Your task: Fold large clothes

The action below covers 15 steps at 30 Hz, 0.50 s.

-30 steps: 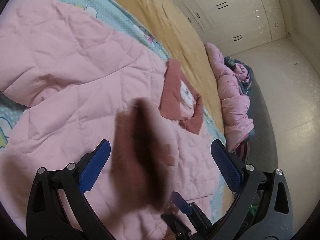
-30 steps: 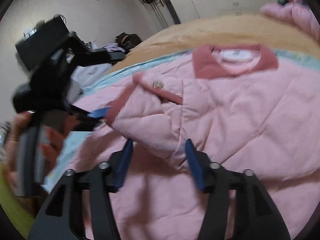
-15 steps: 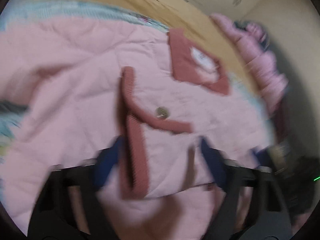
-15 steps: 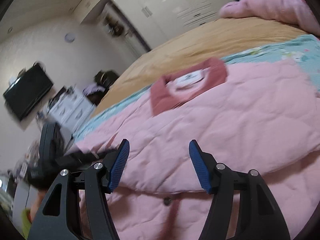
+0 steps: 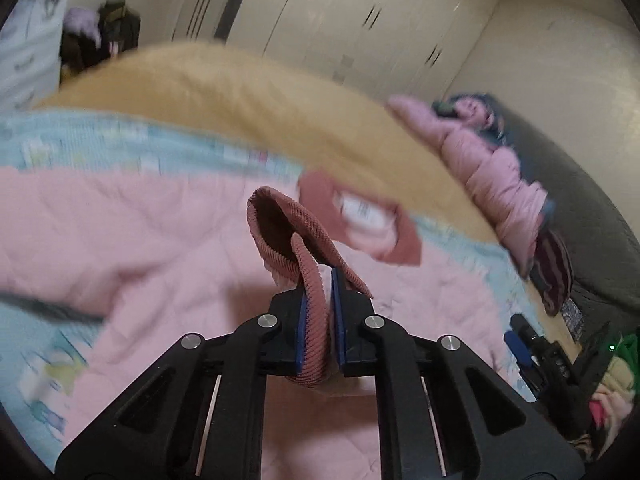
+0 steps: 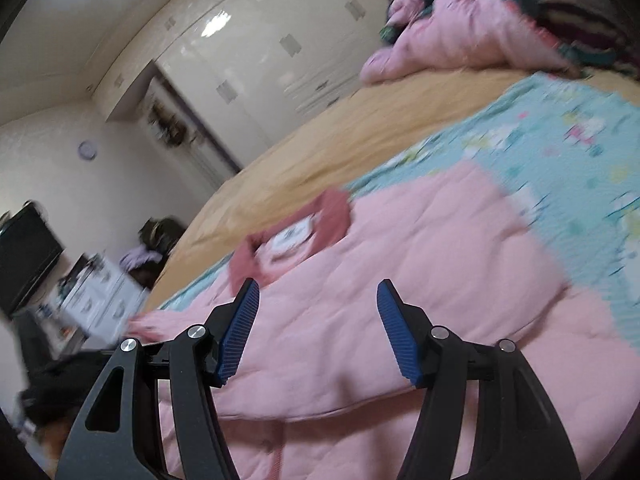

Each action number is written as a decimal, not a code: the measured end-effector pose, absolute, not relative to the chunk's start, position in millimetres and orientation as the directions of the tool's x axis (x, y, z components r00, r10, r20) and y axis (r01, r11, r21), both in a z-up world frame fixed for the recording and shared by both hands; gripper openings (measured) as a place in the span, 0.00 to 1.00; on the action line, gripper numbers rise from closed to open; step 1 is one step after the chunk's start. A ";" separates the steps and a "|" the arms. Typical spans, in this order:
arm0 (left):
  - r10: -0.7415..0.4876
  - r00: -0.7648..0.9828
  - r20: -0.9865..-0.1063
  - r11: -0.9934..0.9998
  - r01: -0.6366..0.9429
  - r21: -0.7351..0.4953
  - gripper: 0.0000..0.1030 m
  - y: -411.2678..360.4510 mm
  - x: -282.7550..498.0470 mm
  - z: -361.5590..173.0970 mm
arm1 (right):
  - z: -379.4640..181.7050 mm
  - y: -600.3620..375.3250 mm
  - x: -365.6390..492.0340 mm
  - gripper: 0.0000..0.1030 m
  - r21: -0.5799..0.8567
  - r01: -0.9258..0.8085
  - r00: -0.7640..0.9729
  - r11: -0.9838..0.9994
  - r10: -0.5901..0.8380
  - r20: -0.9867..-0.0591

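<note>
A large pink quilted jacket (image 5: 132,236) lies spread on the bed, its dark-red collar (image 5: 360,220) and white label toward the far side. My left gripper (image 5: 319,312) is shut on the jacket's dark-red ribbed cuff (image 5: 296,248), which loops up above the blue pads, lifted off the jacket. In the right wrist view the same pink jacket (image 6: 400,300) fills the foreground with its collar (image 6: 296,240) beyond. My right gripper (image 6: 318,332) hangs open over the jacket body, nothing between its fingers.
The jacket lies on a light-blue patterned sheet (image 6: 560,140) over a tan bedspread (image 5: 240,100). Another pink padded garment (image 5: 496,172) is heaped at the bed's far right. White wardrobes (image 6: 260,40) line the wall. A television (image 6: 24,248) and boxes (image 6: 100,300) stand left.
My left gripper closed from wide open onto the ribbed cuff and lifted it. My right gripper swung away across the jacket toward its right side, still open.
</note>
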<state>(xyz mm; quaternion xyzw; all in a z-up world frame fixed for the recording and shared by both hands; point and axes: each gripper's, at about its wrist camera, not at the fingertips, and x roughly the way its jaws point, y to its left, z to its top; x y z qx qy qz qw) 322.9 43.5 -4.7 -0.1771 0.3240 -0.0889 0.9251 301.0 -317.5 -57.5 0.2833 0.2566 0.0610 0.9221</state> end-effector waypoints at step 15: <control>-0.123 0.686 -0.717 0.969 -0.072 -0.236 0.05 57.1 347.3 -61.2 | -80.0 -315.2 375.1 0.64 0.413 0.052 0.711 0.909 0.257 -0.654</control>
